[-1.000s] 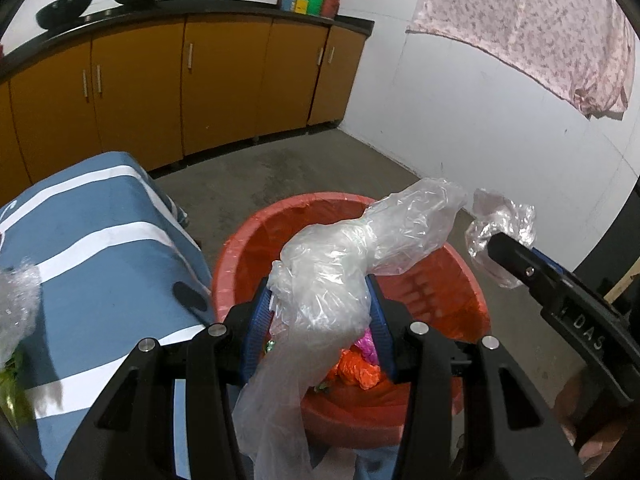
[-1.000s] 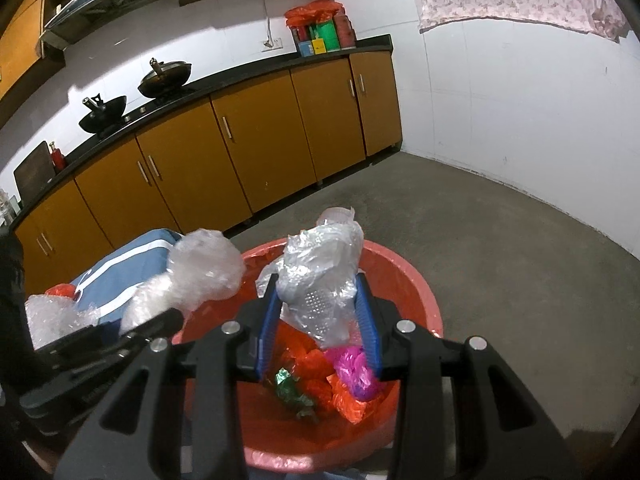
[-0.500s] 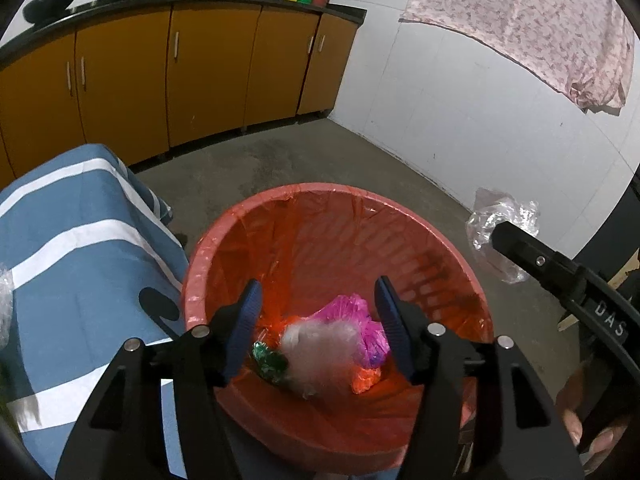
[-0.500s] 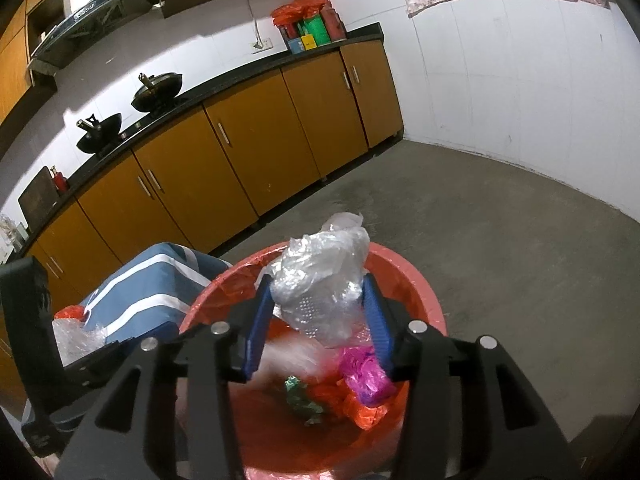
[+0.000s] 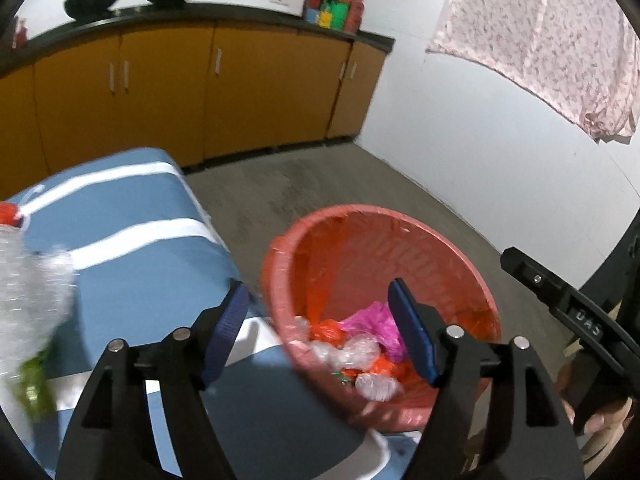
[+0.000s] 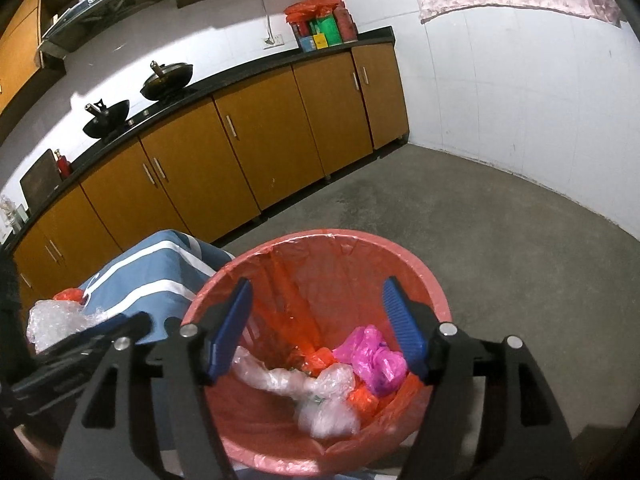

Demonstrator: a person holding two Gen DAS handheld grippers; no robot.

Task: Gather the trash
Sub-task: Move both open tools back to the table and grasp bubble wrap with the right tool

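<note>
A red bin (image 5: 360, 224) lined with an orange bag stands on the floor; it also shows in the right wrist view (image 6: 420, 276). Inside lie clear plastic wrap (image 6: 320, 388), a pink bag (image 6: 376, 360) and orange scraps. My left gripper (image 5: 320, 328) is open and empty over the bin's left rim. My right gripper (image 6: 316, 320) is open and empty above the bin. Crumpled clear plastic (image 5: 28, 280) and a green wrapper (image 5: 36, 380) lie on the blue striped table (image 5: 132, 248) at the left. That plastic also shows in the right wrist view (image 6: 52, 320).
Orange cabinets (image 6: 260, 140) with a black counter run along the back wall, with two woks (image 6: 166, 76) on top. A pink cloth (image 5: 560, 40) hangs on the white wall. Grey concrete floor (image 6: 500, 240) lies to the right of the bin.
Both grippers opened and dropped their clear plastic wrap into the bin. The left gripper then swung left toward the table.
</note>
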